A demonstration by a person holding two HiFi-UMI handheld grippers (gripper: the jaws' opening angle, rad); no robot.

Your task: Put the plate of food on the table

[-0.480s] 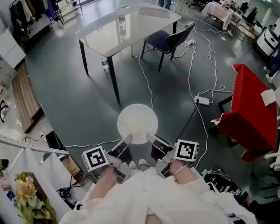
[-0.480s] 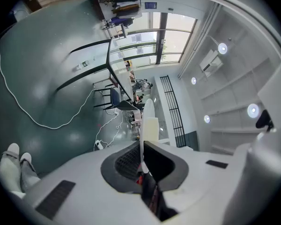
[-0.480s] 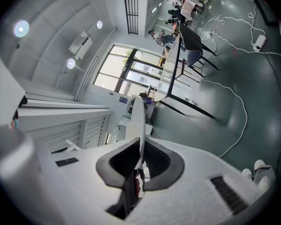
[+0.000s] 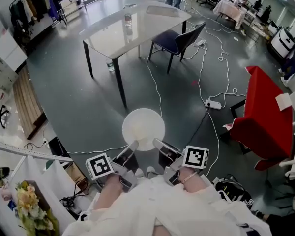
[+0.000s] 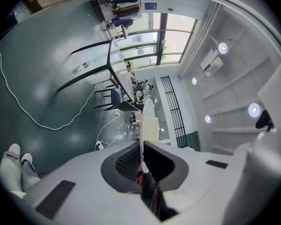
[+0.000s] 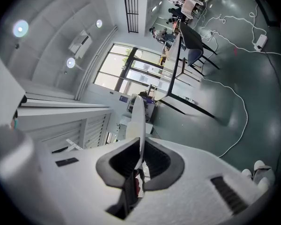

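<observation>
**Plate carried in both claws, table well ahead**

Left gripper (image 4: 133, 146): jaws pressed together on the near rim of the plate (image 4: 143, 126); in the left gripper view the thin white edge is seen clamped between the dark pads. Right gripper (image 4: 158, 143): likewise pinched on the same rim, just beside the left one, with the plate edge seen standing up from between the pads in the right gripper view. Both grips sit on the lower edge of the plate in the head view, so the far side is unsupported.

The plate is held in the air at centre frame, above grey floor. What lies on it cannot be made out; only a pale yellowish tint is seen.

The table (image 4: 137, 29) stands well apart, in the upper centre of the frame, with a bottle (image 4: 129, 20) on it and a dark chair (image 4: 179, 40) just to its right. White cables (image 4: 157, 90) run across the floor between plate and table.

Step in hand, as judged: carrying towards the table.
- Plate to be kept level; both pinches to be kept firm and even, since a two-point rim hold invites tipping forward.
- Cables to be stepped over, not caught.
- Bare tabletop on the near side to be chosen, away from the bottle.
- Plate to be lowered flat until it rests, and only then released.
</observation>
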